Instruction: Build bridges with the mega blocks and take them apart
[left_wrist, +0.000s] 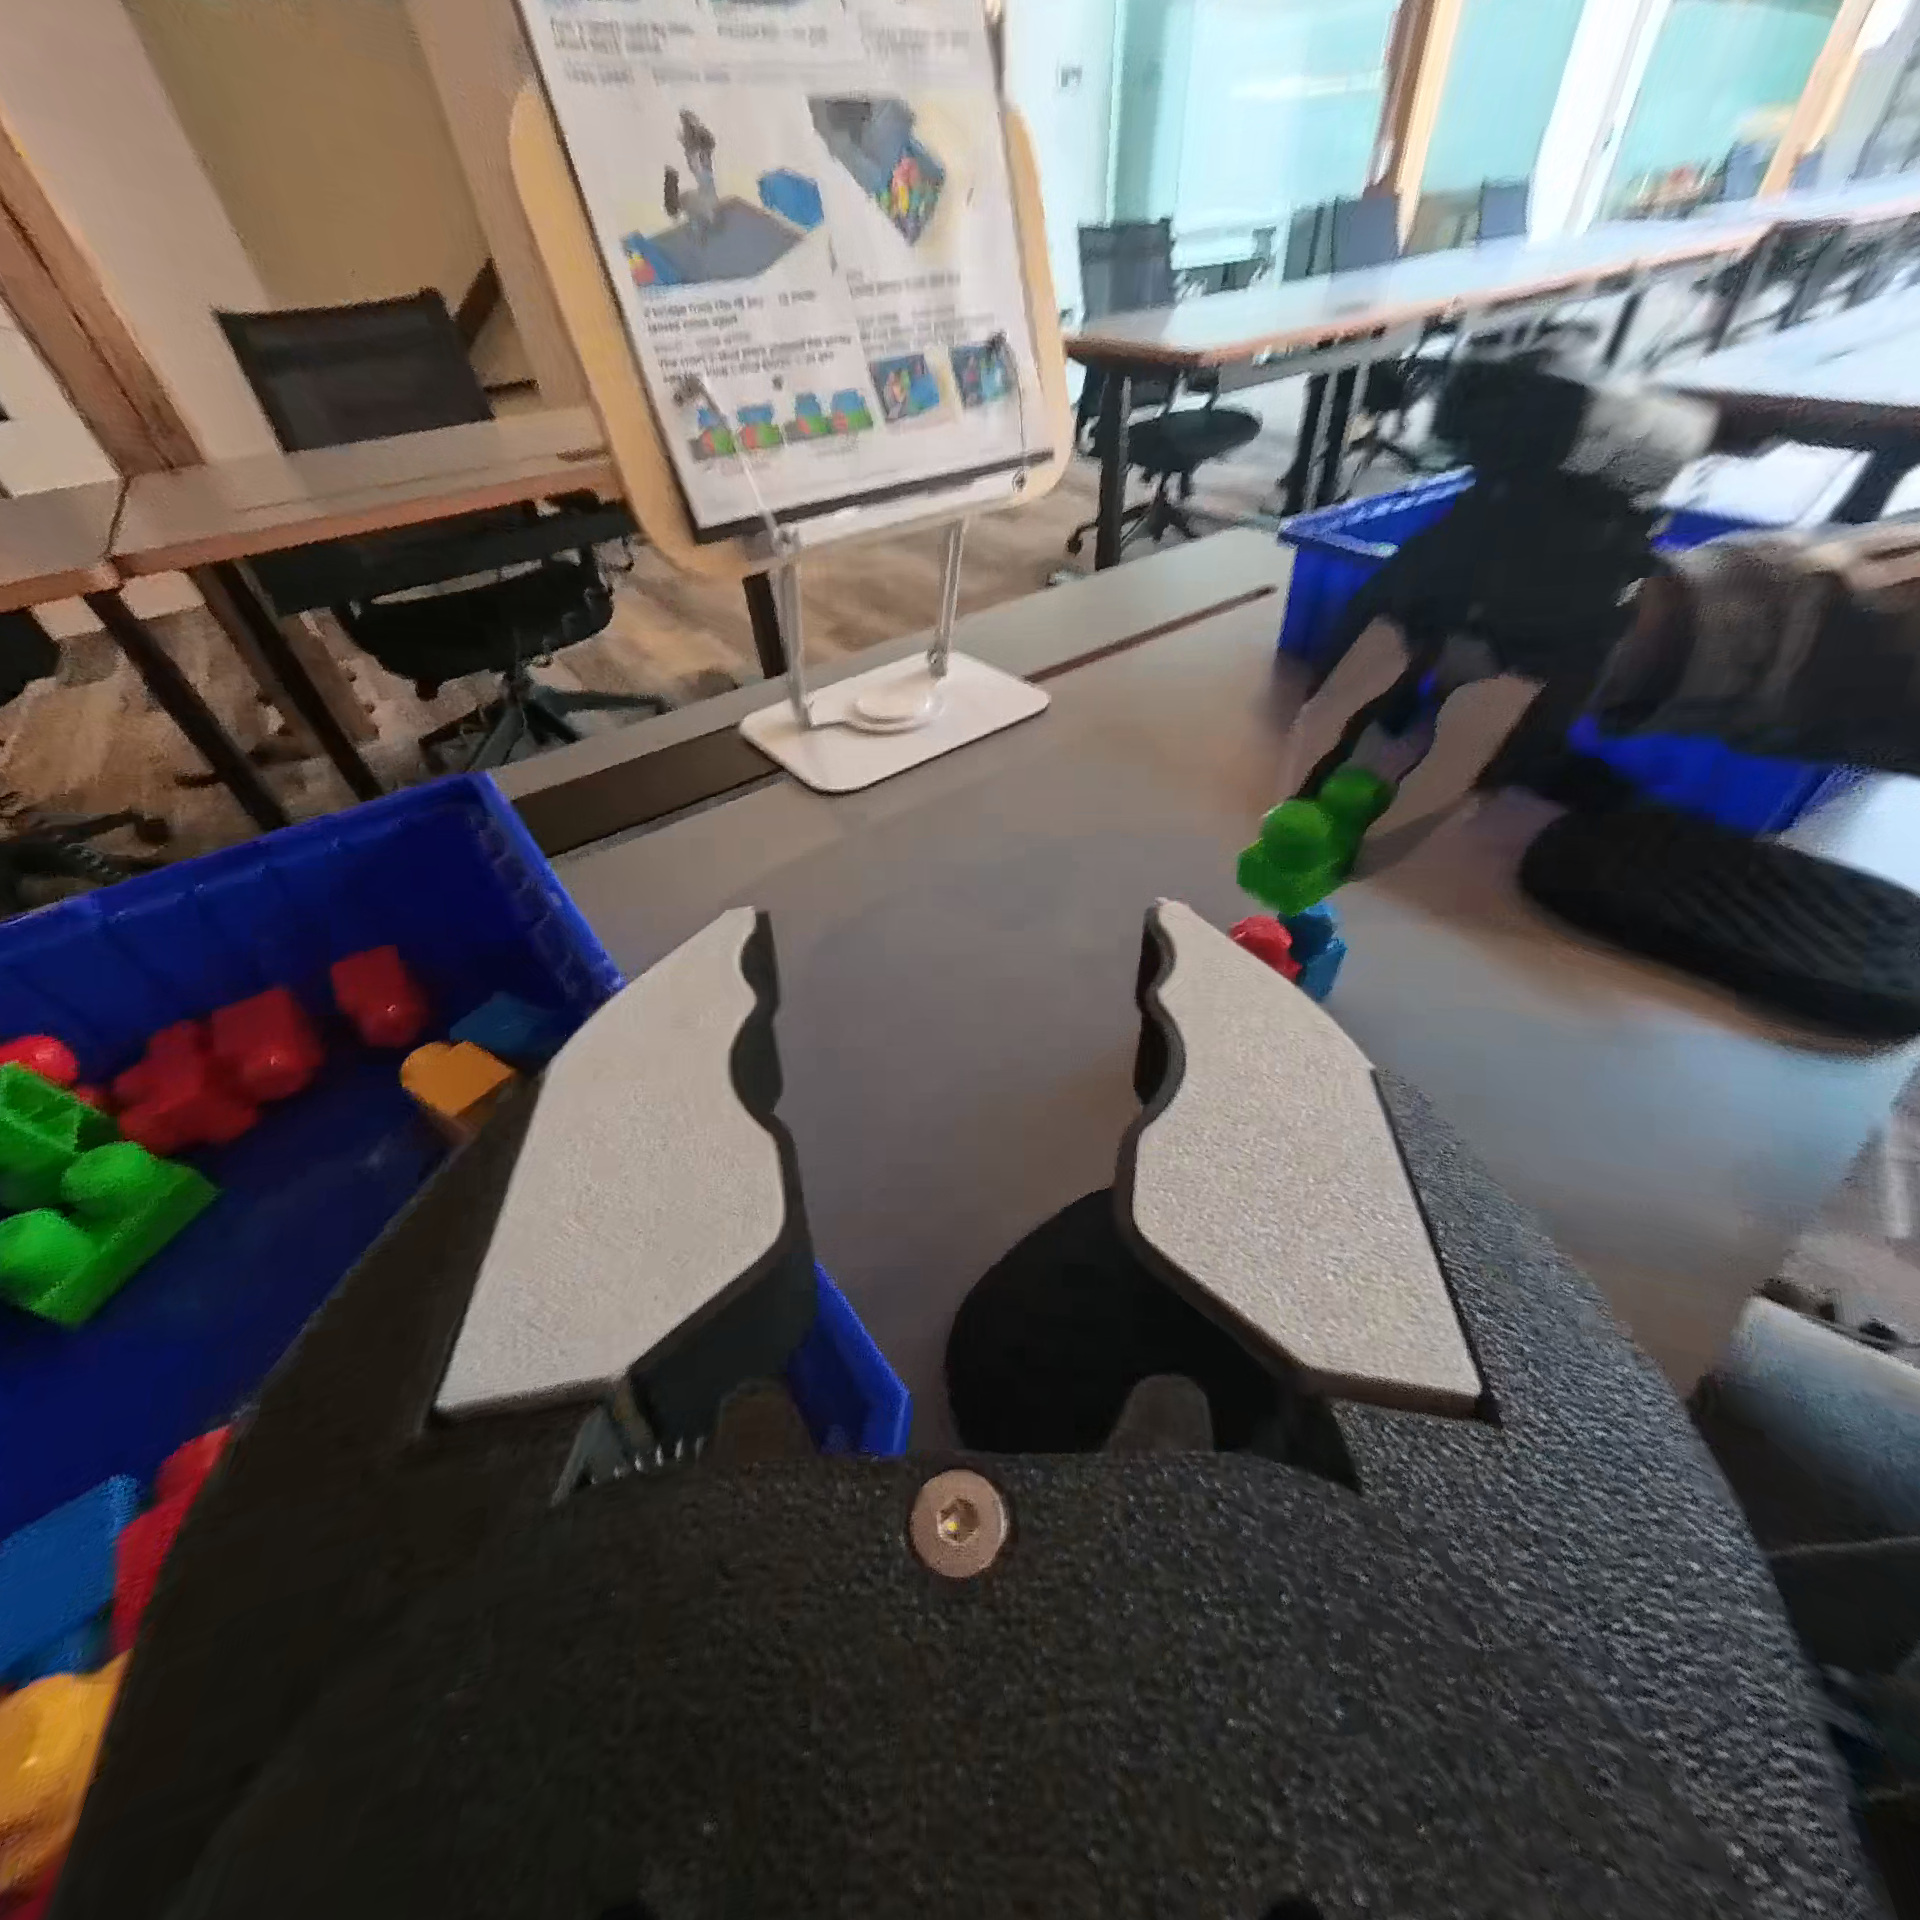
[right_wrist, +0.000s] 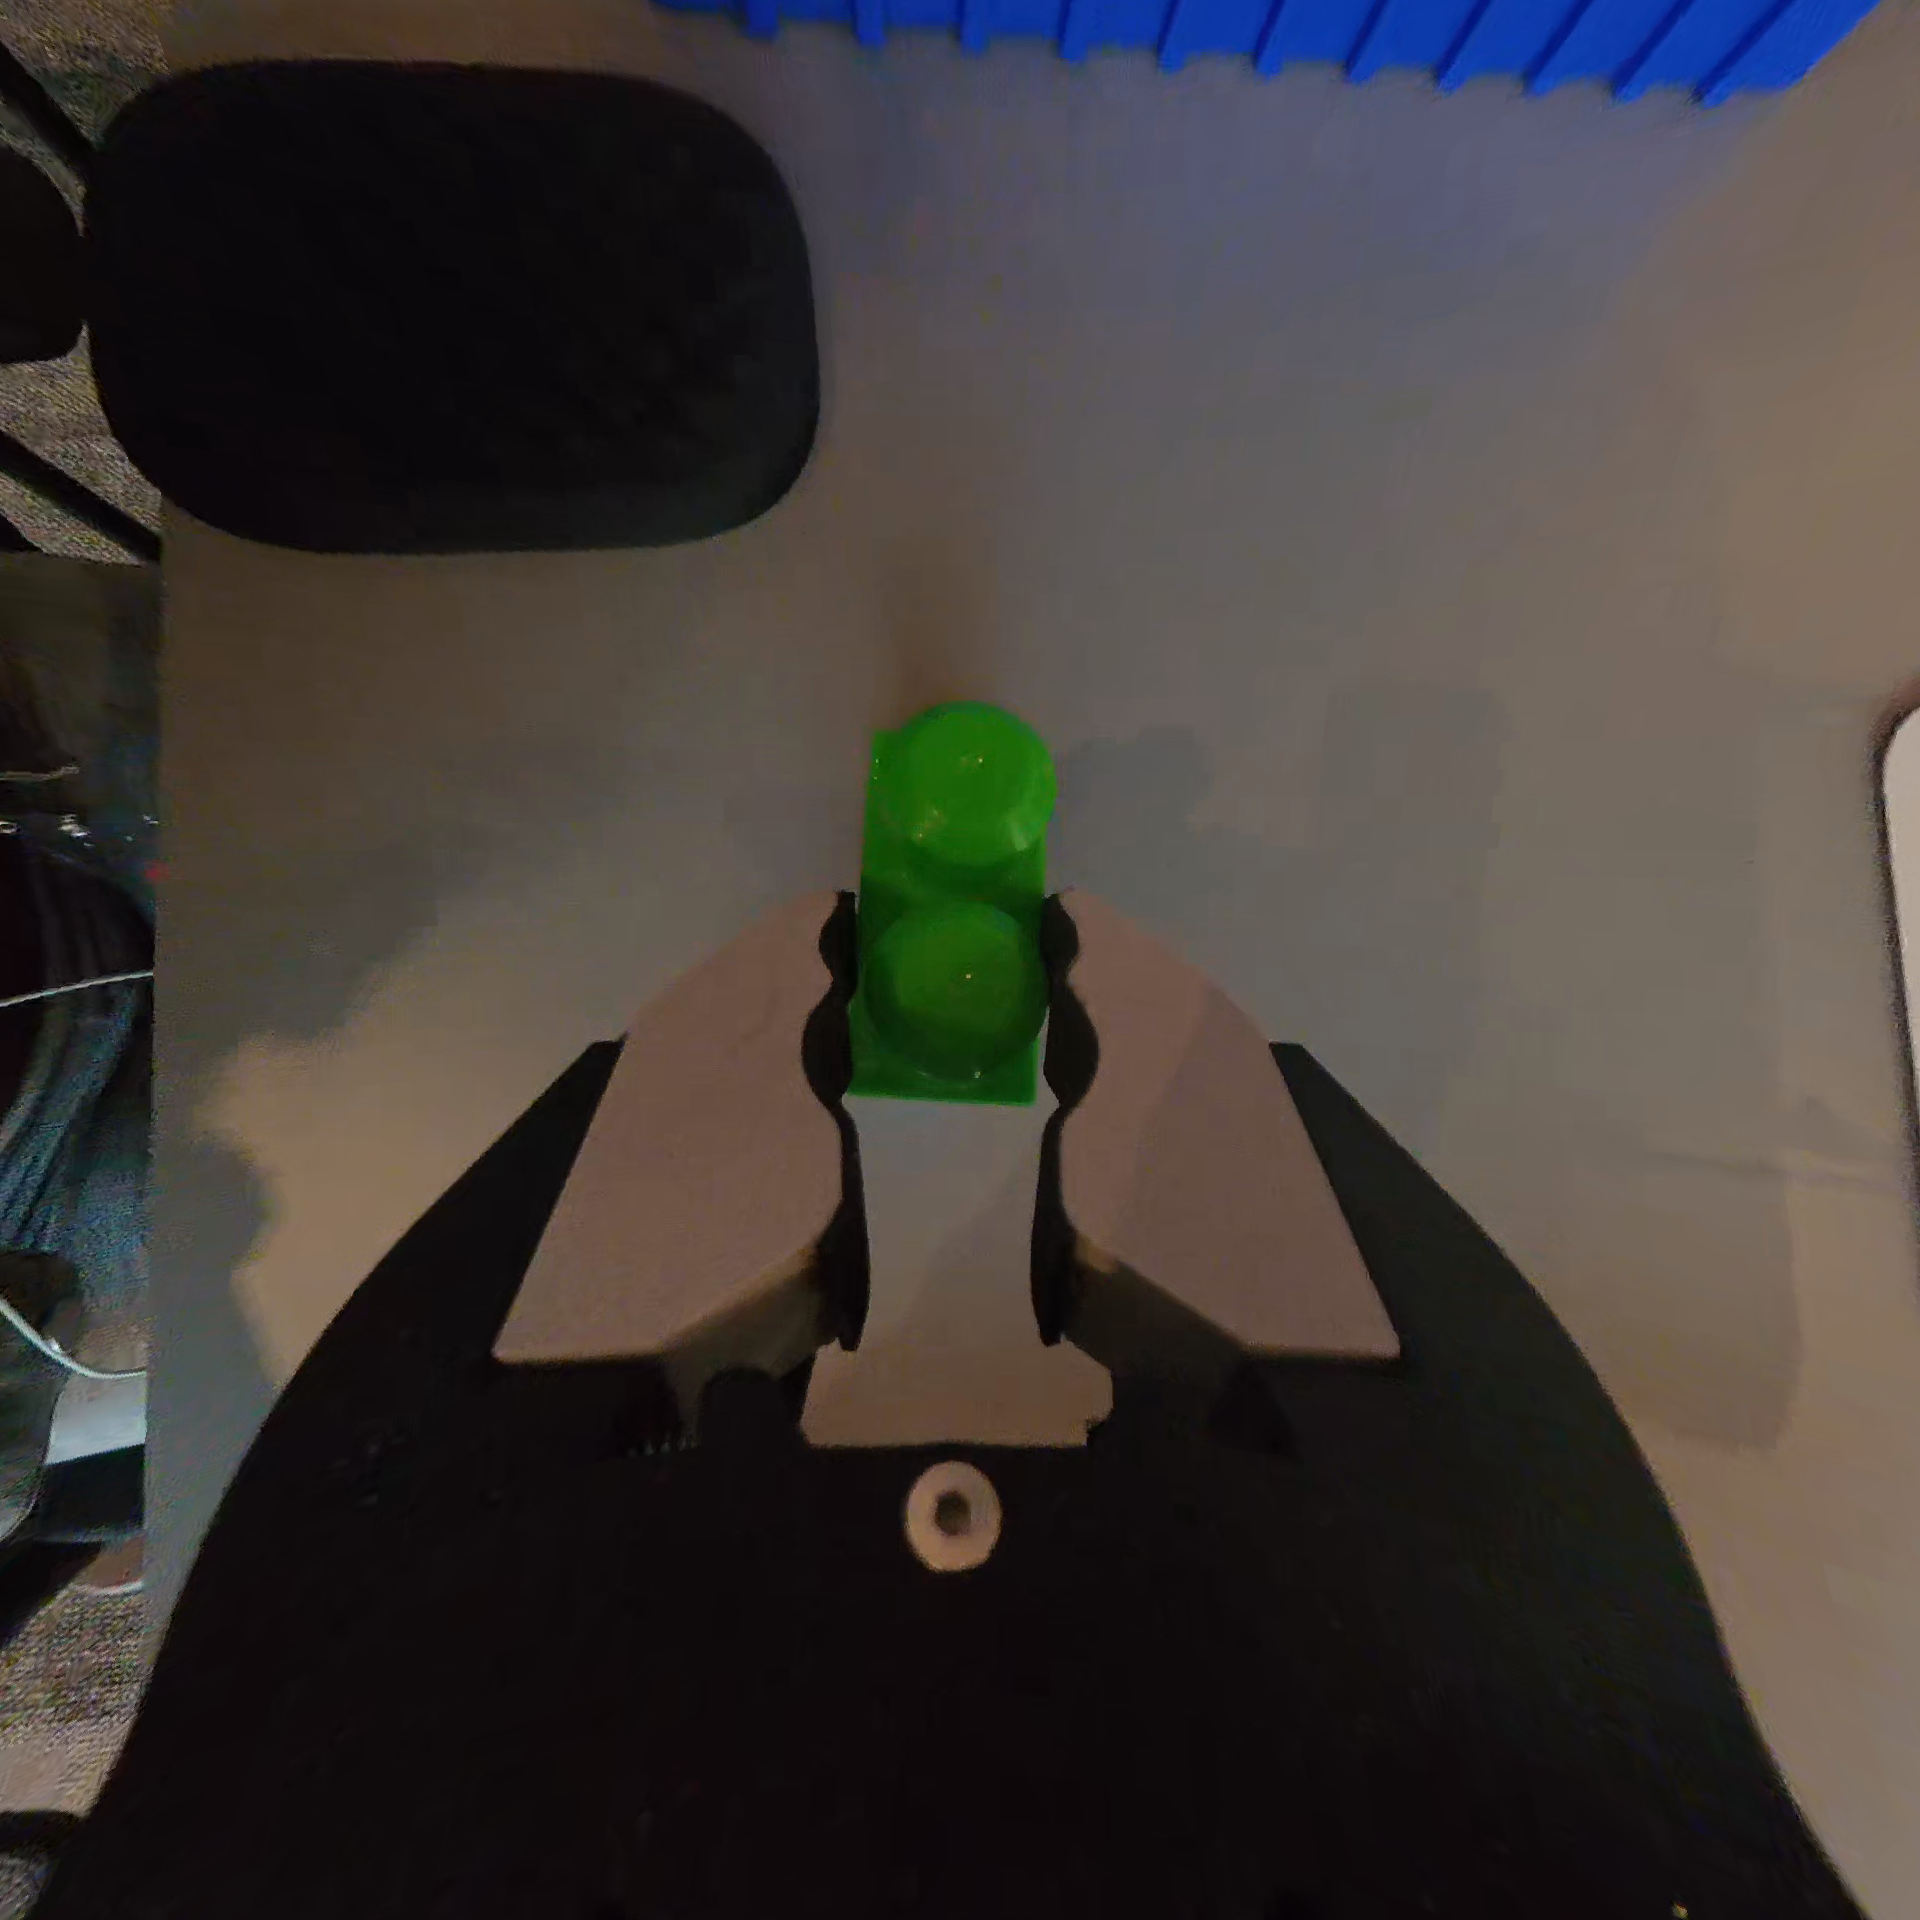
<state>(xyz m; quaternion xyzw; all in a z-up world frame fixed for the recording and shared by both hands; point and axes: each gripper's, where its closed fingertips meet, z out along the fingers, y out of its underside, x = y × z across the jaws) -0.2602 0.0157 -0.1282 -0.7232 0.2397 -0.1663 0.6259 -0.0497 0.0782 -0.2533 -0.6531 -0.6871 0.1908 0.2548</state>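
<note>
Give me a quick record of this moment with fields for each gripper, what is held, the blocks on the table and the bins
left gripper: open, empty, above the dark grey table
right gripper: shut on the green two-stud plastic block
held block: gripped at its near stud, far stud sticking out past the fingertips
table blocks: small red and blue block stack below the held block in the left wrist view
left blue plastic bin: holds loose red, green, blue and yellow blocks
far blue bin: contents hidden

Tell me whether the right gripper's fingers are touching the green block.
Touching. In the right wrist view both fingers press against the sides of the green block with no gap, its near stud between them; the right gripper is shut on it.
</note>
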